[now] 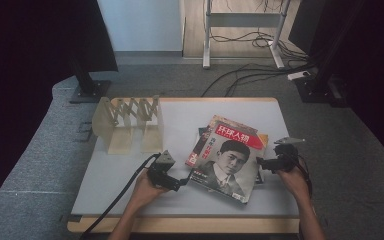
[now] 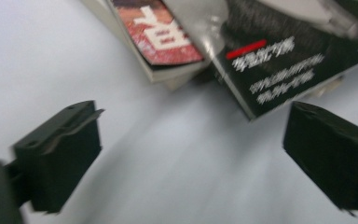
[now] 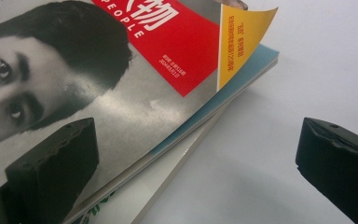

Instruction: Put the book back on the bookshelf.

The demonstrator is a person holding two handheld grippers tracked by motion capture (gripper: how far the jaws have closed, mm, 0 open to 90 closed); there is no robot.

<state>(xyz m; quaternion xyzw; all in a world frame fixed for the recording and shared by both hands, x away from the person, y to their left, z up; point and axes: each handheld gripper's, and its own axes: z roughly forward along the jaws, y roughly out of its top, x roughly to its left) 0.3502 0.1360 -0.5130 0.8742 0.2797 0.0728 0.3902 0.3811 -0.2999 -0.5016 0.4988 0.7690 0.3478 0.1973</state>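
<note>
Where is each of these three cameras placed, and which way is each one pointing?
High view: sits above the person's side, facing forward and down on the table; forearms, left gripper and right gripper show beside the magazine stack.
Left gripper view: rides the left gripper, looking low across the table at the stack's corner; its fingers stand apart.
Right gripper view: rides the right gripper, facing the stack's edge; fingers apart.
Shared: all three show the top magazine's cover.
</note>
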